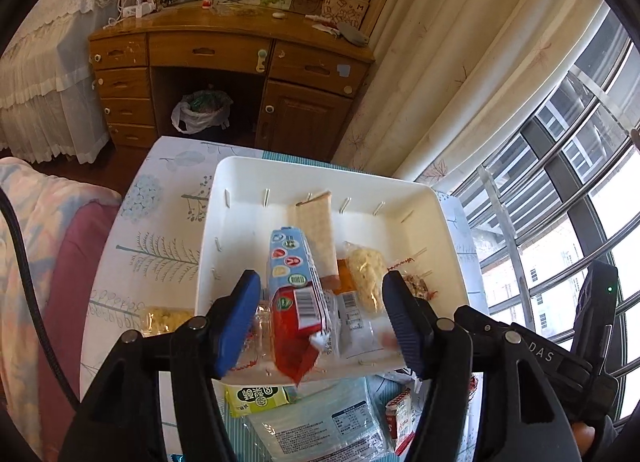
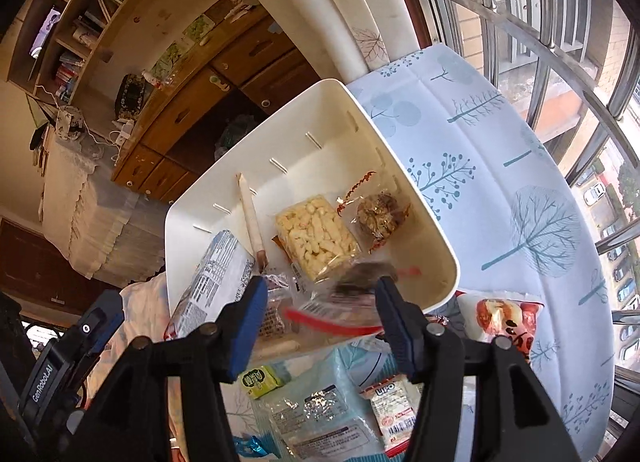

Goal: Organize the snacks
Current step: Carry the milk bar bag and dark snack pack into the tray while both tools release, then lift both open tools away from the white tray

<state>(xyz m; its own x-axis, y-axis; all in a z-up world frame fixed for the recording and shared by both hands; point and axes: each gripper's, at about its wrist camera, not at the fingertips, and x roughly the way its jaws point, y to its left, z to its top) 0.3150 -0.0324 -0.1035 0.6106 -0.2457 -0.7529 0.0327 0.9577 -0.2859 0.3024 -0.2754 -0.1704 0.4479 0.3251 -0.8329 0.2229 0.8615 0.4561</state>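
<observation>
A white plastic bin (image 1: 400, 189) sits on the tree-print tablecloth and holds several snacks. In the left wrist view my left gripper (image 1: 322, 326) is open over the bin's near edge, with a red-and-blue snack pack (image 1: 298, 294) lying between its fingers, not gripped. A cracker pack (image 1: 318, 229) and a puffed-rice pack (image 1: 368, 278) lie beyond. In the right wrist view my right gripper (image 2: 320, 326) is open above the bin (image 2: 360, 101); a blurred clear packet with a red strip (image 2: 344, 310) is between its fingers, loose. The puffed-rice pack (image 2: 316, 238) and a brown wrapped snack (image 2: 380, 217) lie inside.
More snacks lie on the table in front of the bin: a green pack (image 1: 258, 398), a large clear pack (image 1: 320, 430), a red-white sachet (image 2: 394, 410) and a red snack bag (image 2: 508, 322). A wooden desk (image 1: 224, 61) stands behind, windows to the right, bedding to the left.
</observation>
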